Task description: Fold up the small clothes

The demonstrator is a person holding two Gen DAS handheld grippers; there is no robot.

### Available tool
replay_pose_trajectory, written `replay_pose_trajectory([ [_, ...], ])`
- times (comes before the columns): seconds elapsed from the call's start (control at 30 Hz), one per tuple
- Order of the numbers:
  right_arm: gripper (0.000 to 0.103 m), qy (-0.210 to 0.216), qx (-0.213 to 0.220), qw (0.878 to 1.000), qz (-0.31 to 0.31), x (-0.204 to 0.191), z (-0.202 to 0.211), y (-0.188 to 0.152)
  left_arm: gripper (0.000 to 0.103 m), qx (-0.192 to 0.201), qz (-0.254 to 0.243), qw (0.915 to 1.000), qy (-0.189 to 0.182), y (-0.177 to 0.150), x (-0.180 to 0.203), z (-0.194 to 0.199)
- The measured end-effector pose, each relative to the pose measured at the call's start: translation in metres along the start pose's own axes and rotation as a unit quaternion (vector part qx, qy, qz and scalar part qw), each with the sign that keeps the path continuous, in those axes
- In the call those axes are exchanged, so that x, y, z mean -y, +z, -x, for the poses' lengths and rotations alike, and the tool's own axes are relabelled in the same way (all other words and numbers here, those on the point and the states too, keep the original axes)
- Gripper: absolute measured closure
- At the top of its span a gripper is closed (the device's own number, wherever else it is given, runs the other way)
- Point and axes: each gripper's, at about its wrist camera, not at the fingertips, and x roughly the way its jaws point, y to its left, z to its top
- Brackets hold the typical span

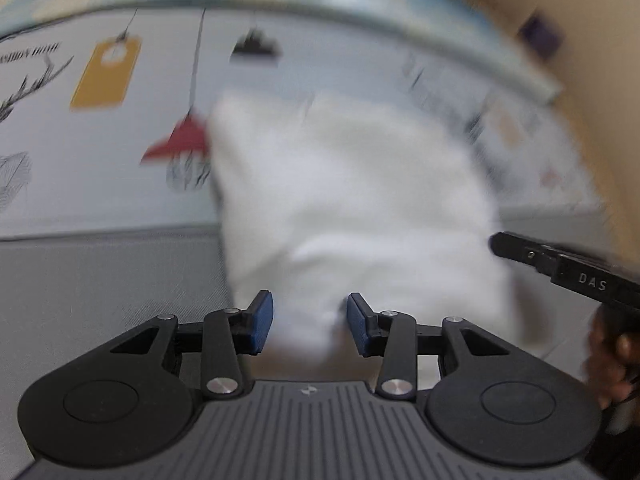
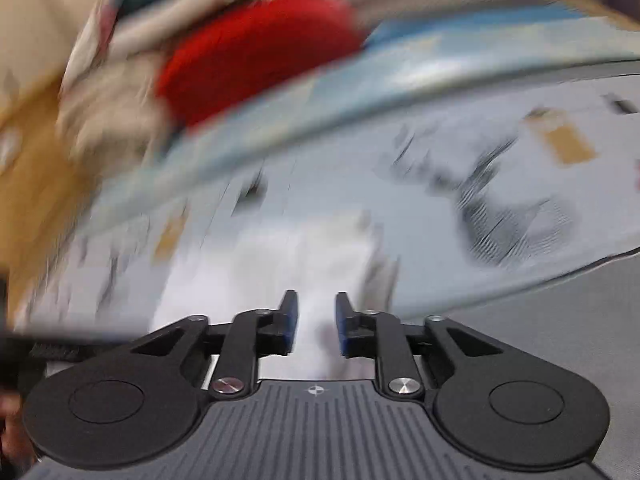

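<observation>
A small white garment (image 1: 352,192) lies on a pale printed sheet (image 1: 100,184) and rises in a bunch toward me. In the left wrist view my left gripper (image 1: 310,324) has its blue pads closed on the near edge of that cloth, which narrows between them. The right gripper's black finger (image 1: 560,264) reaches the garment's right side. In the blurred right wrist view the right gripper (image 2: 317,326) has the white garment (image 2: 280,264) filling the narrow gap between its pads.
The printed sheet (image 2: 440,184) carries drawings of lamps and tags and ends in a pale blue border (image 1: 360,12). Grey fabric (image 1: 100,288) covers the near side. A red item (image 2: 256,52) and beige clutter sit beyond the sheet. A hand (image 1: 612,360) holds the right gripper.
</observation>
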Motion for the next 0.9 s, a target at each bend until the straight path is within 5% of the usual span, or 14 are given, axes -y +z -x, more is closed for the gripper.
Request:
replay_pose_trajectory([
  [0.1,0.059,-0.087,-0.064,0.993,0.051,-0.004,-0.028,-0.019,0.057,0.011,-0.02,0.9996,0.016,-0.002,0.009,0.009],
  [0.27,0.061,-0.099,-0.043,0.993,0.054,-0.002,-0.015,-0.013,0.057,0.03,-0.057,0.9979,-0.005,-0.009,0.016,0.026],
  [0.33,0.061,-0.104,-0.054,0.992,0.054,0.0,-0.017,-0.017,0.054,-0.01,-0.075,0.9967,0.029,-0.015,0.019,0.007],
  [0.37,0.061,-0.107,-0.058,0.991,0.048,0.002,-0.017,-0.017,0.044,-0.017,-0.086,0.9949,0.05,-0.019,0.021,0.002],
  [0.47,0.062,-0.138,-0.059,0.987,0.055,-0.002,-0.009,-0.018,0.041,0.0,-0.077,0.9948,0.067,-0.022,0.026,0.012],
  [0.67,0.06,-0.165,0.013,0.984,0.067,-0.018,0.046,-0.003,0.007,0.093,-0.086,0.9857,0.111,-0.027,0.047,0.076],
  [0.77,0.056,-0.157,0.067,0.984,0.059,-0.031,0.088,0.001,0.001,0.142,-0.058,0.9814,0.115,-0.04,0.05,0.114],
  [0.9,0.037,-0.133,0.115,0.982,0.067,-0.051,0.134,-0.011,0.001,0.192,-0.043,0.9738,0.114,-0.07,0.061,0.157],
])
